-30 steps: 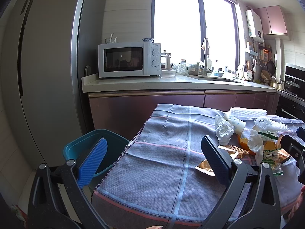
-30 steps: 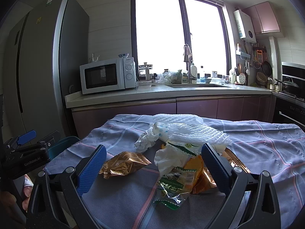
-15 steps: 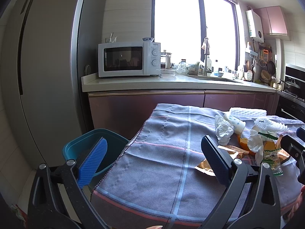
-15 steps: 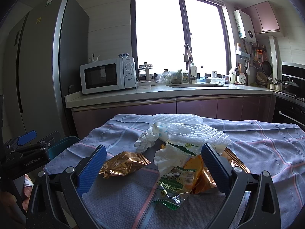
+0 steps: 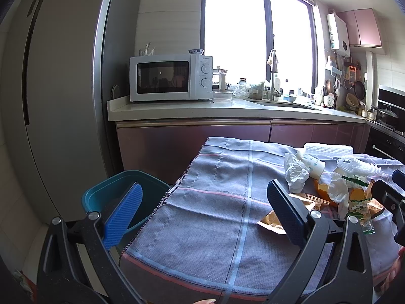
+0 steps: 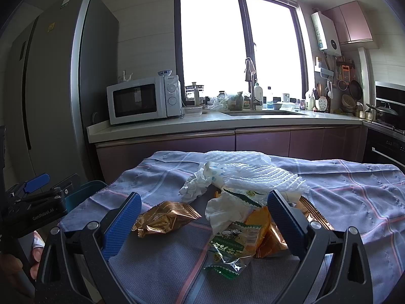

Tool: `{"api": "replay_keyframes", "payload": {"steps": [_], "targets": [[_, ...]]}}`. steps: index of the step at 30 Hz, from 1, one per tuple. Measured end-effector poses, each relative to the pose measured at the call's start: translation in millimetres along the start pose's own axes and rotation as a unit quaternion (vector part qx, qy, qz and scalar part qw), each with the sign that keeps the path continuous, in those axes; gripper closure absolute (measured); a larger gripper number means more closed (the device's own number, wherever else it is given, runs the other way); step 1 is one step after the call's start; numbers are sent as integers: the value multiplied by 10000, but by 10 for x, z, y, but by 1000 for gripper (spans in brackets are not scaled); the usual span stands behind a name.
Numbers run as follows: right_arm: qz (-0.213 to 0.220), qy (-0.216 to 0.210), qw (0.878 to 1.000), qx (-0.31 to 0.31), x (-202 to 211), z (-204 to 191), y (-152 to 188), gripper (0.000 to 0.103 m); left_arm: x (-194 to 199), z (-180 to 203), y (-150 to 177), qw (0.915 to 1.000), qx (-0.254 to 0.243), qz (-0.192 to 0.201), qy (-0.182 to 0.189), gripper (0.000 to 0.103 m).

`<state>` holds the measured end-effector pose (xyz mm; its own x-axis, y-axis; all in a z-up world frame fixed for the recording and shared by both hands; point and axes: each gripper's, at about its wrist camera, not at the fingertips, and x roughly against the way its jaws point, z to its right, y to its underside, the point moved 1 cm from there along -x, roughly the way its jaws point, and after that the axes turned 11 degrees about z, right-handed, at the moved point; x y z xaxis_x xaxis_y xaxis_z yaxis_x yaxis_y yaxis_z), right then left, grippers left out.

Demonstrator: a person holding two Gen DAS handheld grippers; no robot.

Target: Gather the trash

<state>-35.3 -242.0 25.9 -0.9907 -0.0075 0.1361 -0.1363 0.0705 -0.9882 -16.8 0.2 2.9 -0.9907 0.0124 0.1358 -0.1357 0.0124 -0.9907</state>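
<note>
Right gripper (image 6: 202,217) spread wide, empty, low over heap of trash on grey checked tablecloth (image 6: 354,185): crinkled gold foil snack wrapper (image 6: 164,217), green-and-clear plastic snack packet (image 6: 231,243), crumpled white tissue (image 6: 195,190), white foam netting (image 6: 255,172). Left gripper (image 5: 202,215) also spread, empty, near table's left edge. Teal plastic bin (image 5: 101,195) on floor beside that edge. Risks: pinching cloth with wrapper drags whole heap; slick foil slips from pads; light tissue misses bin.
</note>
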Motion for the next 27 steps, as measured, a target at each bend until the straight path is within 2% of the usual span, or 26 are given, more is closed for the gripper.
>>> {"api": "replay_keyframes", "payload": {"steps": [27], "targets": [[-77, -42, 9999, -137, -49, 85, 1, 7, -69, 198, 55, 9999, -46, -87, 65, 6]]}}
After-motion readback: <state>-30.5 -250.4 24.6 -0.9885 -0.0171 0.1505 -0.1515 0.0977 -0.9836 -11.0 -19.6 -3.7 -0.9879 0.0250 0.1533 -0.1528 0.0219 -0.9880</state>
